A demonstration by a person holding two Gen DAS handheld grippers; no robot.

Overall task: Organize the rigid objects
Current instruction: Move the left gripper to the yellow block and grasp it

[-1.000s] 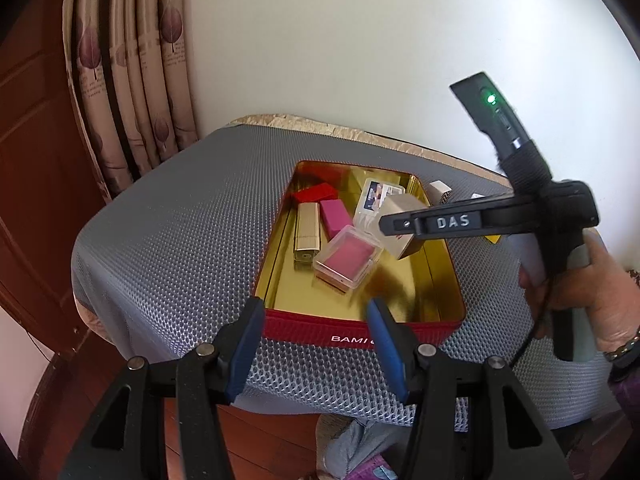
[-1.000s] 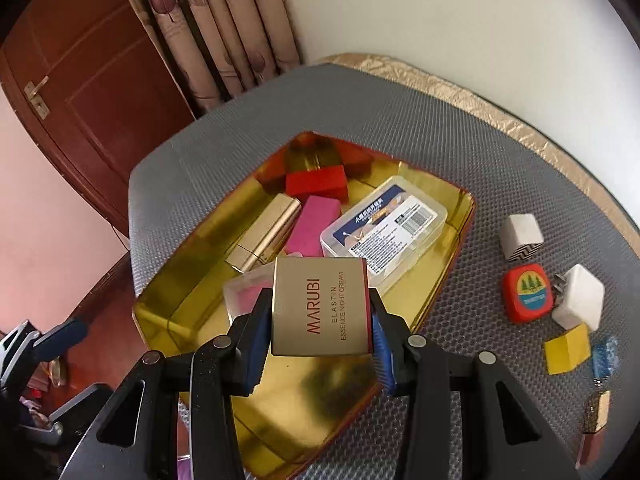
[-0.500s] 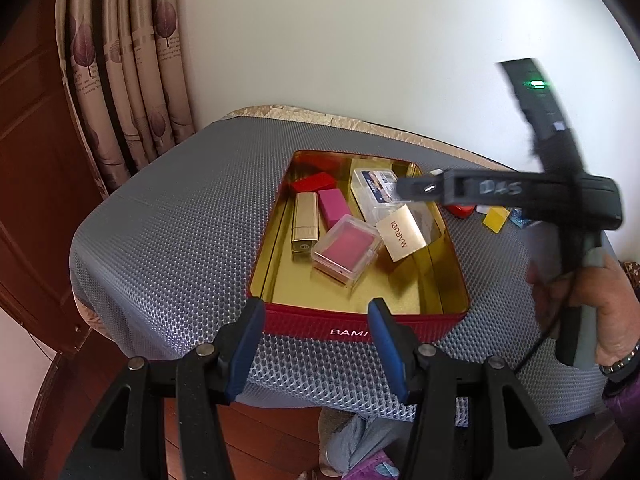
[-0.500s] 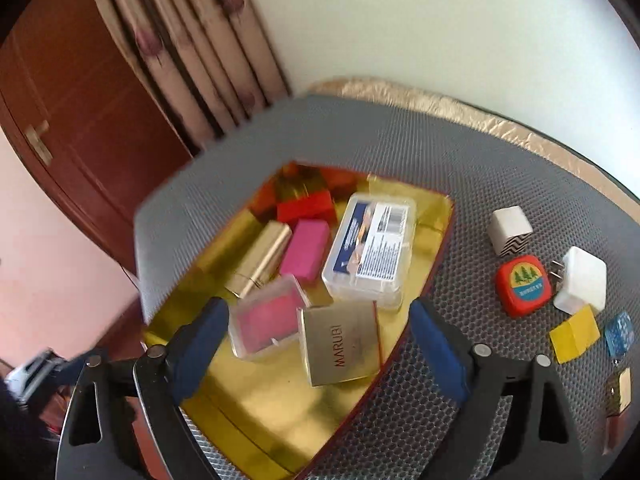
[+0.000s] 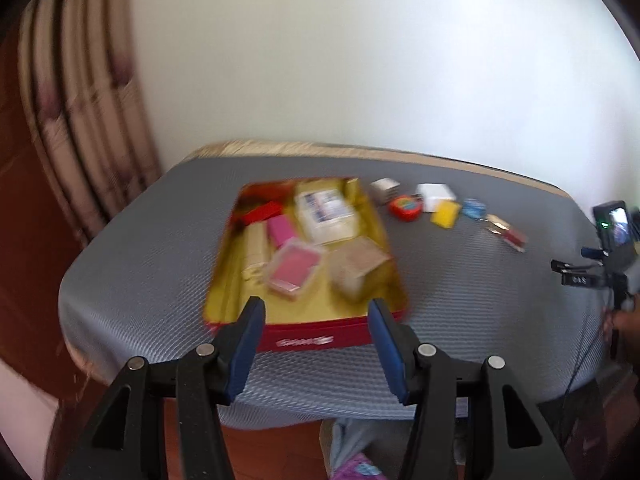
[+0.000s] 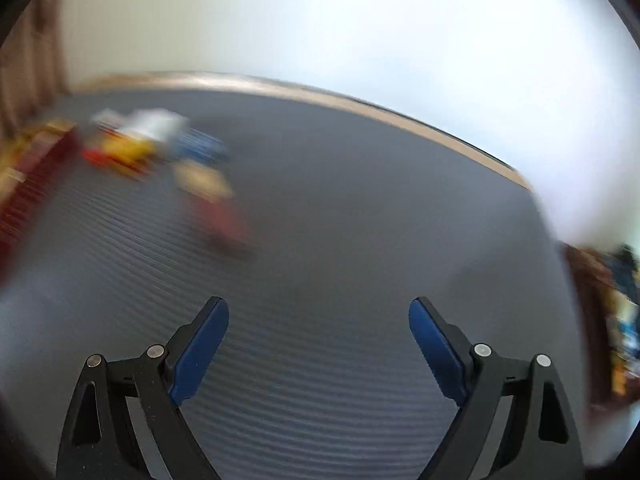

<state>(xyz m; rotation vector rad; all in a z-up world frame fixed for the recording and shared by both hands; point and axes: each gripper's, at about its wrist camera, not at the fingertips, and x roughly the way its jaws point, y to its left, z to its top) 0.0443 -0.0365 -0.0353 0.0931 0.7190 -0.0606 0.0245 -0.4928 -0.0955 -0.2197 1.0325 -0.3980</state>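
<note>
Red-walled, gold-lined tin (image 5: 312, 339) already holds the stiff, likely light boxes, while the loose pieces, among them a yellow block (image 5: 444, 213), lie just beside it, best pinched across flat sides by the released, empty right gripper (image 6: 319, 344).

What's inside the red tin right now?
The red tin holds a clear labelled case, clear case with pink contents, pink block, gold tube, red block, beige box. Anything beneath them is hidden.

Bare mat right, clutter left
Mat (image 6: 360, 240) open ahead; tin (image 5: 304, 338) packed, small items (image 5: 444, 213) cluster beside it.
</note>
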